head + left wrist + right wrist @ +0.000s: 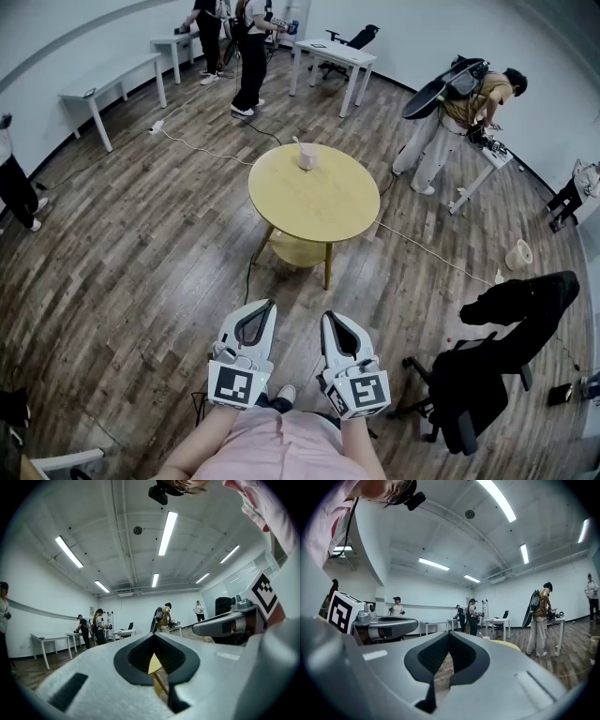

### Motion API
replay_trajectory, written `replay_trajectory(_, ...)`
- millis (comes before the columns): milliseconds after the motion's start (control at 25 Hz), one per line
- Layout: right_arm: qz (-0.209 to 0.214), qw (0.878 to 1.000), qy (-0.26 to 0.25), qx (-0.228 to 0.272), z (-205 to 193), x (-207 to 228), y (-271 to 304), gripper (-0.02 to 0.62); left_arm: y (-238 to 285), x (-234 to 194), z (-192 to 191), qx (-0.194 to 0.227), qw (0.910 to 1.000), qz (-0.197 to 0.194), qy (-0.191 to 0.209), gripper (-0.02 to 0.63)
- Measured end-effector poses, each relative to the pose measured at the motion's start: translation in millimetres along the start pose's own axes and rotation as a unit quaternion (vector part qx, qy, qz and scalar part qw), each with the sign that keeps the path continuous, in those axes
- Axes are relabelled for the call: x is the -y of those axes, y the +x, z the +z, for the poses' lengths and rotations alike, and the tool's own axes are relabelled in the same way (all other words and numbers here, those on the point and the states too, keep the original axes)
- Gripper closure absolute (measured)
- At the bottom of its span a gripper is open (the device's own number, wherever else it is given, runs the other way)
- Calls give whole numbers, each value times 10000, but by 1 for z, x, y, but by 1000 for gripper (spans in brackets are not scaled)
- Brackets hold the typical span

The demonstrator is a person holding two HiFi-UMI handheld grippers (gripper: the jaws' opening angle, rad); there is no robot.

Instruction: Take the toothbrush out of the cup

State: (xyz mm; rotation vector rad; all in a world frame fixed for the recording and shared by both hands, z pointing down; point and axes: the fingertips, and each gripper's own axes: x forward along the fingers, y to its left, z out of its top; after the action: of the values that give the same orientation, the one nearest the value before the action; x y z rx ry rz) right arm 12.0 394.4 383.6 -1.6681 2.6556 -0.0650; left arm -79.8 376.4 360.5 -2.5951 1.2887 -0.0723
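Note:
A small pink cup [307, 157] stands at the far edge of a round yellow table [314, 202], with a toothbrush [298, 142] leaning out of it to the left. Both grippers are held level and close to the person's body, well short of the table. The left gripper [268, 304] is shut with nothing between its jaws, and so is the right gripper [328, 316] beside it. In the left gripper view the shut jaws [153, 634] cover most of the table. In the right gripper view the table's edge [509, 645] shows past the shut jaws [449, 633].
A black office chair [487, 361] with a dark jacket over it stands to the right. A cable [202, 148] runs across the wooden floor behind the table. White desks [333, 54] and several people stand at the back, and one person [450, 112] bends over a desk at the right.

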Motion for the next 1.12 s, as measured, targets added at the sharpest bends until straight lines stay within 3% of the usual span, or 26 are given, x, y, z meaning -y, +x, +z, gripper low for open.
replay_trajectory(600, -72, 9999, 50, 108, 2, 13, -4, 588, 6, 0, 2, 29, 10000, 82, 26, 609)
replay_trajectory(880, 199, 9995, 131, 190, 3, 16, -5, 586, 12, 8, 4, -16, 10000, 72, 43, 609)
replay_trajectory(1120, 181, 9997, 146, 117, -7, 30, -11, 586, 16, 22, 0, -42, 9999, 101, 28, 609)
